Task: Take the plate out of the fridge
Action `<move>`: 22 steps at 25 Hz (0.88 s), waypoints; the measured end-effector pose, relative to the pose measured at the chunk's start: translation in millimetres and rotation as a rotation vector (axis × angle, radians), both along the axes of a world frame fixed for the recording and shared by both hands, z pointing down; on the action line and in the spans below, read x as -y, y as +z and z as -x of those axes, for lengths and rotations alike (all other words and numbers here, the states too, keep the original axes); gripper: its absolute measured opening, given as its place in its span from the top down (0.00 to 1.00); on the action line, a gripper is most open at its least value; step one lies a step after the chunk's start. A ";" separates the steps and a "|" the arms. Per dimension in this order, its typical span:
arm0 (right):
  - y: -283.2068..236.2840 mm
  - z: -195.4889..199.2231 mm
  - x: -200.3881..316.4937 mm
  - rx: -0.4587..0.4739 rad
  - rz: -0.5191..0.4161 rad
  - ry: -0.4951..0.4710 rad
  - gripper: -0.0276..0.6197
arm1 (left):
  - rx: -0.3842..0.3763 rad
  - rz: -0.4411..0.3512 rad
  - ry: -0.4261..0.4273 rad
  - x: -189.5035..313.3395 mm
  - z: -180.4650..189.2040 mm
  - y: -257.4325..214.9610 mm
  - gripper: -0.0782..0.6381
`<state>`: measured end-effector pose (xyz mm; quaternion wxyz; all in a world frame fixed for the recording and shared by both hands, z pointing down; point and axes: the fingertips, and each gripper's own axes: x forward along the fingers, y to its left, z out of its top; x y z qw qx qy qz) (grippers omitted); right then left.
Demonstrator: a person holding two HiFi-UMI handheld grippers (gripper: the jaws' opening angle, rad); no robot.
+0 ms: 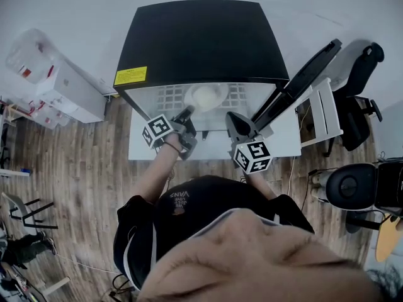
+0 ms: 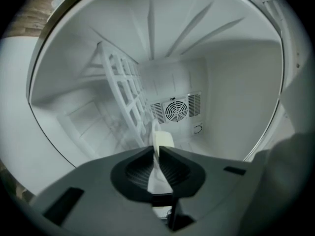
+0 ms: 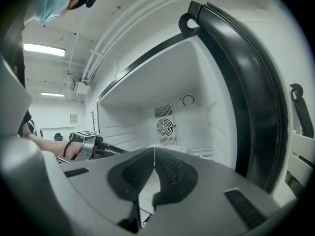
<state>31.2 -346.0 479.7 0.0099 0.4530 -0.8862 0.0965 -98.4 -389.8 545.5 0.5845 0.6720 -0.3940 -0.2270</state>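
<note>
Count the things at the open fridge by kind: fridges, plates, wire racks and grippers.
fridge: 1
plate: 1
wire rack: 1
grippers: 2 (left gripper shut on the plate rim; right gripper shut, holding nothing)
Total: 5

Plate [image 1: 205, 97] on rack [image 1: 169, 95] — inside fridge [image 1: 201, 39]

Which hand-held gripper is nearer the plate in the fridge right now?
Left. The left hand-held gripper grips the plate by its rim inside the fridge. The right hand-held gripper hangs short of it, at the opening near the door, jaws together on nothing.
</note>
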 end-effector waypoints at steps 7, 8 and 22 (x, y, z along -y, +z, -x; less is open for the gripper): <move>0.6 -0.4 -2.1 0.008 0.004 0.002 0.94 | -0.036 0.012 -0.014 -3.0 1.3 0.4 0.84; 0.7 -0.2 -2.1 0.008 0.005 0.003 0.94 | -0.041 0.012 -0.016 -3.4 1.7 -0.2 0.84; 8.2 3.3 -5.2 0.019 0.026 0.001 0.94 | -0.088 0.016 -0.037 -15.1 9.5 1.6 0.85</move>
